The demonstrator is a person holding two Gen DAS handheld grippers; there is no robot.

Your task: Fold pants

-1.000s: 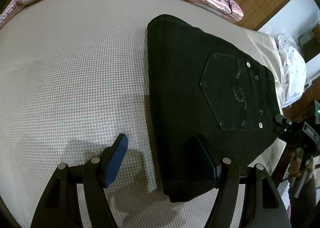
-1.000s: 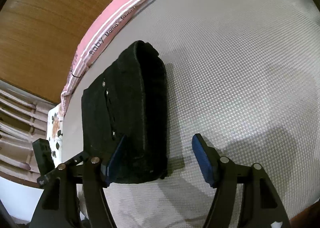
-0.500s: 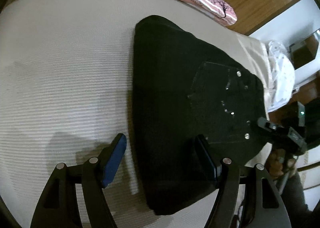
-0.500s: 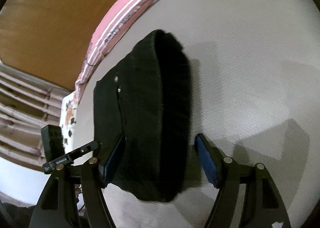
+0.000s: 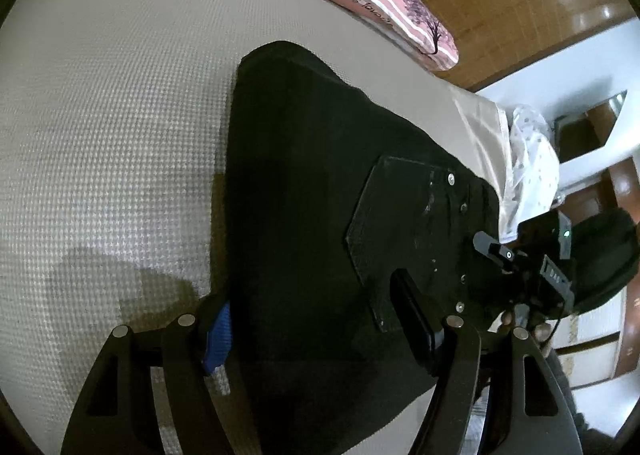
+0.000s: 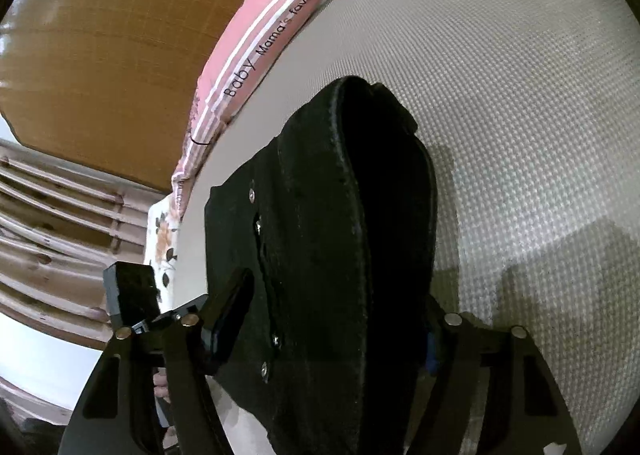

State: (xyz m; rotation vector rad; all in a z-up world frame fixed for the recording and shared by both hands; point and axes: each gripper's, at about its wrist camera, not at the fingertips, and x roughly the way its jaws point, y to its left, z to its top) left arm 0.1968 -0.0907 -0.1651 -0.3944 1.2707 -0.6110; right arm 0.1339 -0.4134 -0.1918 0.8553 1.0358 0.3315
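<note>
Pants [image 5: 320, 215], thick soft denim, heavy-ish, lie folded near bed [image 5: 100, 115] edge w/ left gripper [image 5: 320, 339] jaws unclenched astride one end, right gripper [image 6: 332, 331] jaws closing round other, pads prob. not pressing yet.

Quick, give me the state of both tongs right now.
Left tongs: open, straddling the near edge of the folded black pants, no grip.
Right tongs: closing around the pants' thick folded edge; grip cannot be told.

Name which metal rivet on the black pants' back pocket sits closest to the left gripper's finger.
The lowest rivet, at the pocket's bottom corner beside the left gripper's inner finger; the others sit higher.
</note>
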